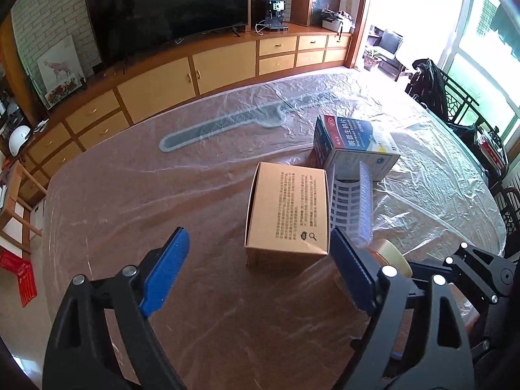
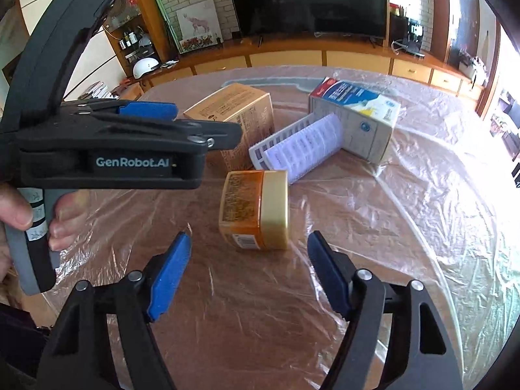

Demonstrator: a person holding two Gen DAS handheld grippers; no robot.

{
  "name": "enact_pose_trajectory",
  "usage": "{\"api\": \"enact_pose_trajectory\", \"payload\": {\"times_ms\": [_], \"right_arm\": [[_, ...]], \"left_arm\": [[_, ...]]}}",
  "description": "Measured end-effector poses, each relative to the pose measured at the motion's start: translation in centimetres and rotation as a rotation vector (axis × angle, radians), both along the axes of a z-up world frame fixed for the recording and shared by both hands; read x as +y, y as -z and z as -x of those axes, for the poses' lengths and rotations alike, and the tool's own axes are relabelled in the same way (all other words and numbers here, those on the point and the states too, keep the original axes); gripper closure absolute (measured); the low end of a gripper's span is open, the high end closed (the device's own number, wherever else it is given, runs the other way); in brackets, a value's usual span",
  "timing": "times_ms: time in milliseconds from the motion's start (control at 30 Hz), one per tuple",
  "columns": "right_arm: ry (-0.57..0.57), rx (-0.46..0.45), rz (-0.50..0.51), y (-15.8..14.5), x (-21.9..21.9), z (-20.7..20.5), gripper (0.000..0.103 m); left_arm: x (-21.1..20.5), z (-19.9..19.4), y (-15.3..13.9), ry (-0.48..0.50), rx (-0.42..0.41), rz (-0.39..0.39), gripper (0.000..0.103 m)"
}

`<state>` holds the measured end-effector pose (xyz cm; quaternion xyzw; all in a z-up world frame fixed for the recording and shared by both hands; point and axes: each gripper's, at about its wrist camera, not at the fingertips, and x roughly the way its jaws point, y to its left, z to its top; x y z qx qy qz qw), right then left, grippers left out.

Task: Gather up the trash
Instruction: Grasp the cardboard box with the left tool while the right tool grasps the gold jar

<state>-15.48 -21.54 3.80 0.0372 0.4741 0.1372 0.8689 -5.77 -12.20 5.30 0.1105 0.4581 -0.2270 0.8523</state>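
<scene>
Your left gripper (image 1: 260, 260) has open jaws just short of the brown carton (image 1: 287, 214); your right gripper (image 2: 250, 253) gapes before the amber jar (image 2: 255, 209) on the surface (image 2: 390, 227).

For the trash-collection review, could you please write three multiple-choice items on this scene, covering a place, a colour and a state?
1. What leans against the white-and-blue box?
A. white blister strip
B. a helmet
C. a tape roll

2. What colour is the lid of the amber jar?
A. red
B. gold
C. black

3. How does the jar sit on the plastic-covered table?
A. upright
B. on its side
C. inside the brown box

Answers: 1 A, the strip's far end rests on that box. 2 B, the lid end shines gold. 3 B, its lid faces sideways, ahead of the open right gripper.
</scene>
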Motion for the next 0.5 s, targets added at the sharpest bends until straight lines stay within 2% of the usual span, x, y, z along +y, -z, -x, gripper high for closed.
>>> {"api": "enact_pose_trajectory", "payload": {"times_ms": [333, 433, 500], "right_arm": [[0.003, 0.005, -0.014, 0.1, 1.0, -1.1, 0.032], [0.011, 0.015, -0.017, 0.3, 0.9, -1.2, 0.044], [0.022, 0.018, -0.018, 0.4, 0.8, -1.3, 0.052]], "left_arm": [[-0.6, -1.1, 0.8, 0.041, 0.022, -0.003, 0.040], [-0.5, -1.3, 1.0, 0.044, 0.033, 0.003, 0.053], [-0.4, -1.5, 1.1, 0.042, 0.036, 0.008, 0.054]]}}
